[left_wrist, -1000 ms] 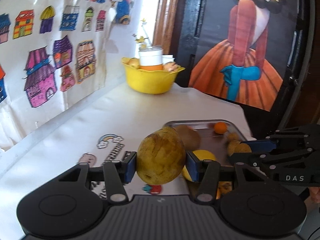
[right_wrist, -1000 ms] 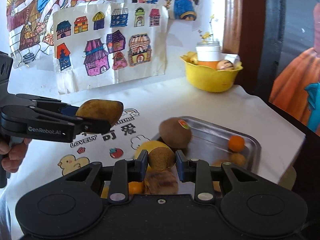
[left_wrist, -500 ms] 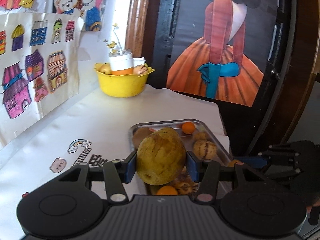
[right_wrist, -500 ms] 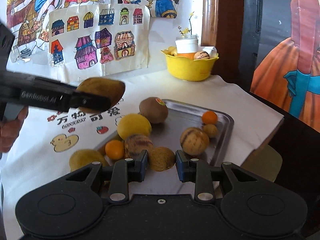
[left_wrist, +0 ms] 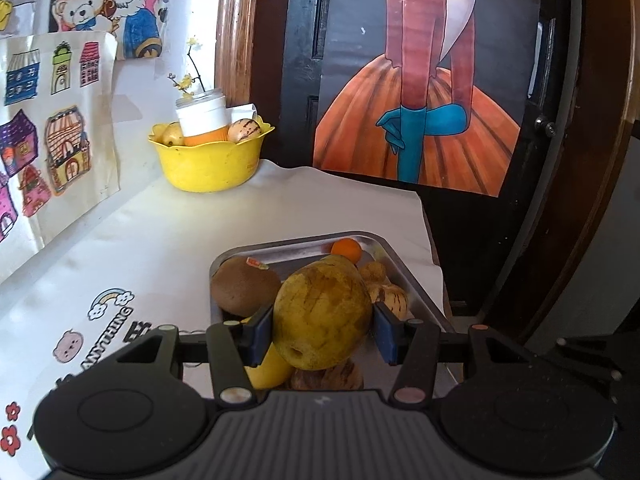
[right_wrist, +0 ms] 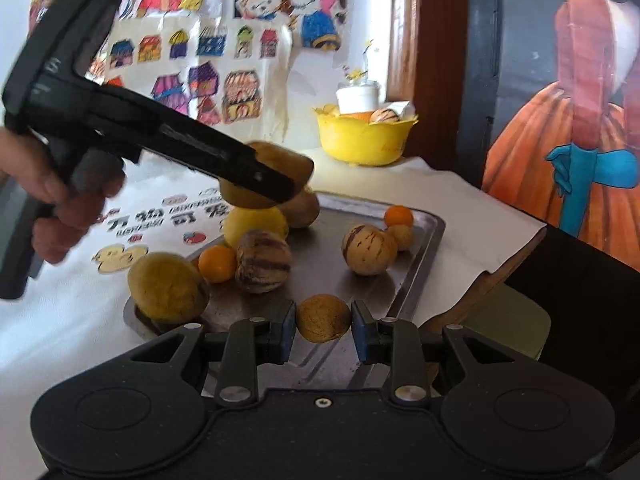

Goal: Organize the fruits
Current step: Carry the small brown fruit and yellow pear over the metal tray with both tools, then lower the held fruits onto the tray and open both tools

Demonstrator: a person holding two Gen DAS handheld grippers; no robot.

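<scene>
Now carried over the metal tray (left_wrist: pixel 404 264): yellow-green pear (left_wrist: pixel 322 312), perhaps a mango, clamped between left gripper (left_wrist: pixel 322 334) jaws; small brown fruit (right_wrist: pixel 323 318) pinched in right gripper (right_wrist: pixel 324 338).

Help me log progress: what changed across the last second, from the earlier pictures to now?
Both tongs carried their fruit over the metal tray. The left tongs brought the big yellow-green fruit from above the printed cloth to above the tray's fruit; the right tongs came lower with the small brown fruit. Nothing was released or picked up. The tray's fruit and the yellow bowl stayed put.
</scene>
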